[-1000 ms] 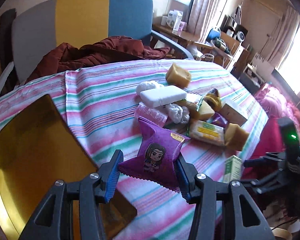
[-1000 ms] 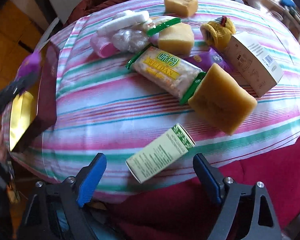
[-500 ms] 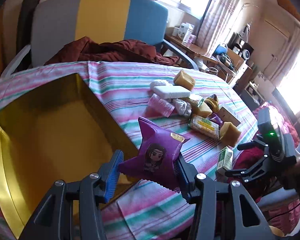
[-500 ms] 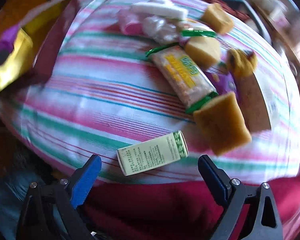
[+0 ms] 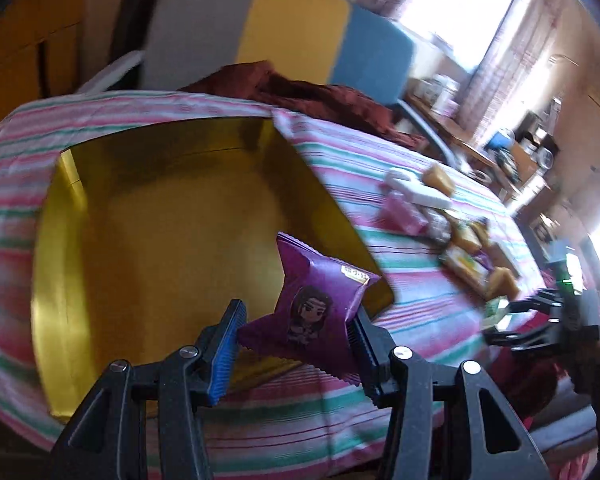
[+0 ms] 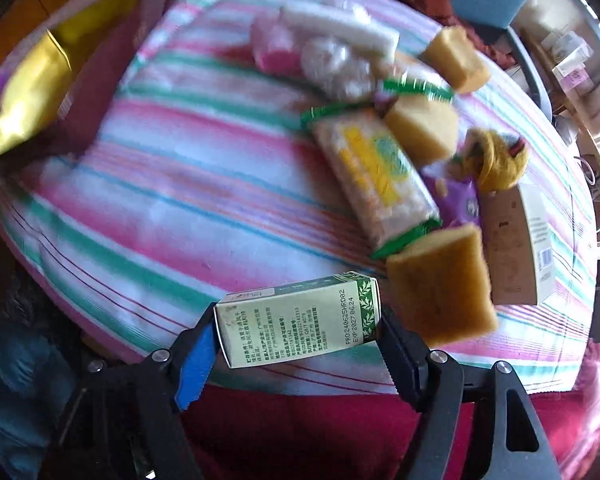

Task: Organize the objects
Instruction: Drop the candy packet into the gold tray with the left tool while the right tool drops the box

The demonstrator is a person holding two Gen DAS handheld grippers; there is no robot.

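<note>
A purple snack packet (image 5: 316,312) with a cartoon face is pinched between the blue pads of my left gripper (image 5: 296,340). It hangs over the near right corner of an open gold box (image 5: 160,240) on the striped tablecloth. My right gripper (image 6: 296,320) points steeply down at the table's near edge and its jaws are closing. A small green and cream carton (image 6: 296,324) lies lengthwise between them with a pad against each end. The left wrist view shows that right gripper (image 5: 540,320) at the far right.
A pile sits beyond the carton: a yellow cake block (image 6: 440,296), a long green-edged cracker packet (image 6: 376,172), a brown carton (image 6: 516,248), a white bar (image 6: 340,28), and a pink pack (image 6: 276,44). A chair (image 5: 292,28) with dark red cloth stands behind the table.
My left gripper carried the purple packet leftward from over the cloth to over the gold box. My right gripper rolled, came down around the green carton and narrowed onto its ends.
</note>
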